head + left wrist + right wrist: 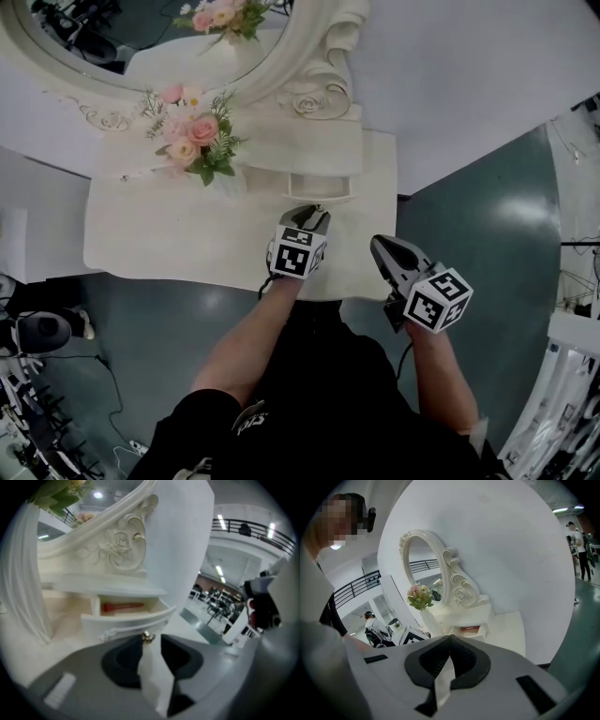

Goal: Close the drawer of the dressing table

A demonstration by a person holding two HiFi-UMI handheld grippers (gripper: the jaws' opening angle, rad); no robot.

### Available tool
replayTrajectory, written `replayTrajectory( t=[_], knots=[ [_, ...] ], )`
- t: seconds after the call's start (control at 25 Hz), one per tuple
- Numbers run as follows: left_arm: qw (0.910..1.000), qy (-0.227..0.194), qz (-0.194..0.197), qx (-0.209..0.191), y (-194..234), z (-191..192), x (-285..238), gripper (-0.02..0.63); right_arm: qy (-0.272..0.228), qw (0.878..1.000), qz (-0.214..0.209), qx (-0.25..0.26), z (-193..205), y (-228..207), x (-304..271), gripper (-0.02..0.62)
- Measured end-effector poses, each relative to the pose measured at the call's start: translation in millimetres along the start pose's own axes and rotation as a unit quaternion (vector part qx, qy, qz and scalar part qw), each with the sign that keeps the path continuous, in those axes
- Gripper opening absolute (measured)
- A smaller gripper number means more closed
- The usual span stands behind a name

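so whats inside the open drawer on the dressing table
One red item lies in the drawer; I cannot tell what it is. The drawer's front and the shelf above cover the rest inside.

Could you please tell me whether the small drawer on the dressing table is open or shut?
Open: the drawer front stands out from under the shelf, and a red thing shows inside it.

Dressing table (169, 246): white top, standing on a grey floor (469, 216). Straight ahead of the left gripper (314, 214), the drawer (319, 187) of a low unit on the top is pulled out. Ahead and to its left stand flowers (195, 139). Beyond them is the mirror (309, 56).
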State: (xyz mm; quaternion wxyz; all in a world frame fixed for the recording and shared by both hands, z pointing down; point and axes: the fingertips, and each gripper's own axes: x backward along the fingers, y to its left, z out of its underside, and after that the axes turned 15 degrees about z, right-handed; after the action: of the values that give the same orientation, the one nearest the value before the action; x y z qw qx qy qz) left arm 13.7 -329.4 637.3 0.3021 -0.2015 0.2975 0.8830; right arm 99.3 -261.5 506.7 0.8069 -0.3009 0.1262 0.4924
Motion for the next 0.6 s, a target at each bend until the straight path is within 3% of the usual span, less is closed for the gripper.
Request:
replayTrajectory(
  t=[0.12,0.6],
  knots=[
    [1.0000,-0.002,0.001,0.003,4,-1,1,0.095,-0.001,1.000,0.004,-0.002,1,-3,2,-0.005],
    [0.9999,-0.007,0.010,0.004,2,-17,9,0.087,-0.002,1.000,-0.001,-0.005,2,-2,1,-0.005]
  ],
)
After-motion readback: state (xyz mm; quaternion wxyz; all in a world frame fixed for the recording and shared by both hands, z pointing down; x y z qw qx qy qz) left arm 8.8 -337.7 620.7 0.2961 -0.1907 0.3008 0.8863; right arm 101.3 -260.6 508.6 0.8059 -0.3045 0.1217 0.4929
